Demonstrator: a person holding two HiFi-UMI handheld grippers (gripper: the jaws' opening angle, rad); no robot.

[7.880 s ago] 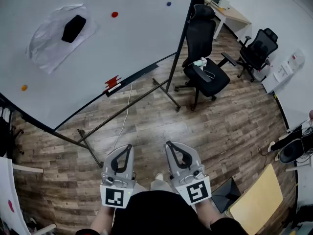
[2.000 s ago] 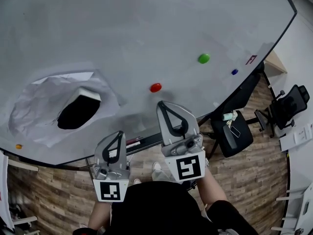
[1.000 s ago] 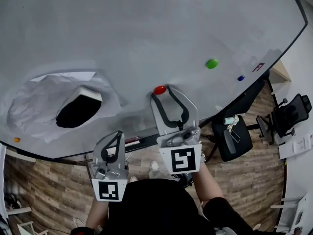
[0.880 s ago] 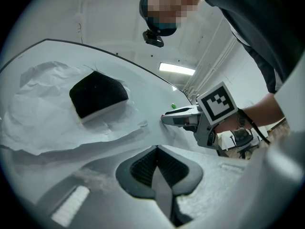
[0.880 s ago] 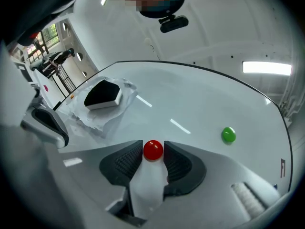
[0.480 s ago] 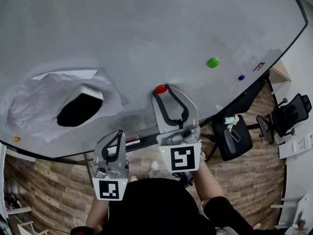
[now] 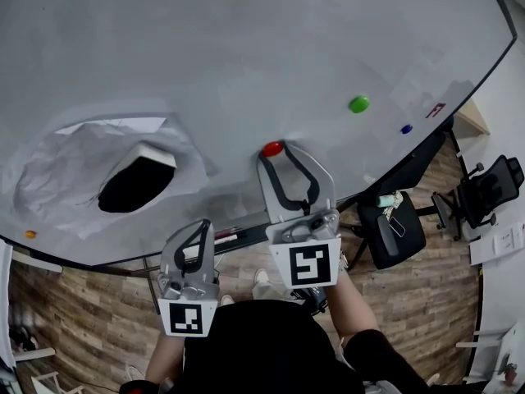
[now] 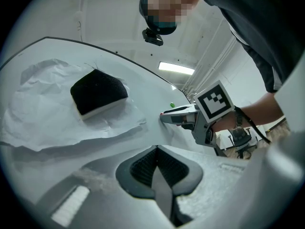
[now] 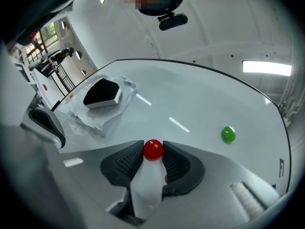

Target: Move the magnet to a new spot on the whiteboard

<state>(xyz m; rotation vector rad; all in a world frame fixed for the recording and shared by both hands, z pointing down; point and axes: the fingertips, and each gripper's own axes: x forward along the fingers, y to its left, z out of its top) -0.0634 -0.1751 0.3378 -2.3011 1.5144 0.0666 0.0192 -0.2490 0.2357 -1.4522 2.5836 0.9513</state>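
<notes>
A red round magnet (image 7: 272, 148) sticks to the whiteboard (image 7: 246, 48) near its lower middle. My right gripper (image 7: 276, 151) reaches up against the board, and in the right gripper view both ribbed pads press the sides of the red magnet (image 9: 153, 149), so the gripper (image 9: 153, 151) is shut on it. Lower left, off the board, my left gripper (image 7: 199, 225) hangs with its tips together. The left gripper view shows the left gripper (image 8: 156, 150) with its jaws meeting and nothing between them.
A green magnet (image 7: 358, 103) and a small blue magnet (image 7: 405, 129) sit to the right, an orange one (image 7: 30, 234) far left. A black eraser (image 7: 135, 184) holds crumpled paper (image 7: 57, 179) on the board. An office chair (image 7: 394, 228) stands at lower right.
The right gripper's jaws have narrowed from wide apart onto the red magnet. The left gripper has shifted slightly; the magnet stays in the same spot.
</notes>
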